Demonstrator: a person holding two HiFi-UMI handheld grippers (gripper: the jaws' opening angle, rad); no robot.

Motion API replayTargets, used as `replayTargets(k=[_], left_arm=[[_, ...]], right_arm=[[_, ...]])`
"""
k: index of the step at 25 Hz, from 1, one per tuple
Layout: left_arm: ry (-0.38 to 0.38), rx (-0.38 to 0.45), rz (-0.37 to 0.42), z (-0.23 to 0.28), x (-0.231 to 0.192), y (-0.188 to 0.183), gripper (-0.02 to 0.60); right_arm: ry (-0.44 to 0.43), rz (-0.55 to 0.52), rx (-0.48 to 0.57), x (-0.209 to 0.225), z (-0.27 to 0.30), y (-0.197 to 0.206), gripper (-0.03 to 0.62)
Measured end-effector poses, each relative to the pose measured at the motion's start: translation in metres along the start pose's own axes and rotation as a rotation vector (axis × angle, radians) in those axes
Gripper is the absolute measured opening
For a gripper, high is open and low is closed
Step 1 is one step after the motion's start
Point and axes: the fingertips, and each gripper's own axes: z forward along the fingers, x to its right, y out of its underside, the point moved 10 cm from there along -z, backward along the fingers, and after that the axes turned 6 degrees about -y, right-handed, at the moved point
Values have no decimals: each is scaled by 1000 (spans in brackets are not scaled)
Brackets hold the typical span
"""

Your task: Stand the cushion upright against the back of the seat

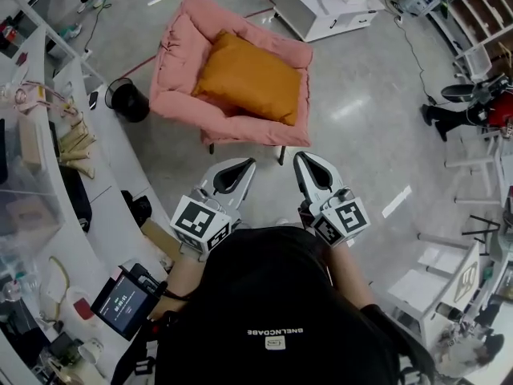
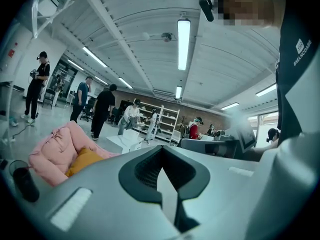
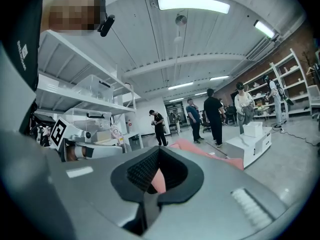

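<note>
Closest to me, both claws are held out side by side at 12 o'clock, pointing about level. The left gripper [image 1: 243, 167] [image 2: 167, 184] has its jaws closed to a sliver with nothing between them. The right gripper [image 1: 303, 160] [image 3: 154, 185] is fully closed and also empty. Through its jaw notch I see only a strip of pink.

At my 9 o'clock, a curved white counter [image 1: 104, 187] runs alongside me. It is crowded with clutter, and a small screen [image 1: 122, 303] sits at its near end.

Bare grey floor [image 1: 361, 135] lies between the claw tips and the pink seat [image 1: 180, 87] [image 2: 52, 154] [image 3: 200, 151], which stands just ahead at 12 o'clock. The orange cushion [image 1: 250, 77] [image 2: 84, 160] lies flat in it, skewed across the pan, with its right edge up on the arm. It is not upright against the back.

A black bin [image 1: 128, 100] [image 2: 22, 183] stands just beside the seat's left arm at 10 o'clock, between the seat and the counter.

Beyond the seat, at 1 o'clock, is a low white platform [image 1: 329, 8] [image 3: 252, 141]. Further off, a group of people [image 2: 102, 109] stands near shelving [image 2: 167, 121] along the far wall.
</note>
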Motion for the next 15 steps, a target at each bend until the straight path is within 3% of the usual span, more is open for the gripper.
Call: replayTargets(k=[15], left_arm=[[-45,-22,-48,-20,-31,14,18]], right_arm=[[-16,23,-44,-3,26,17,6]])
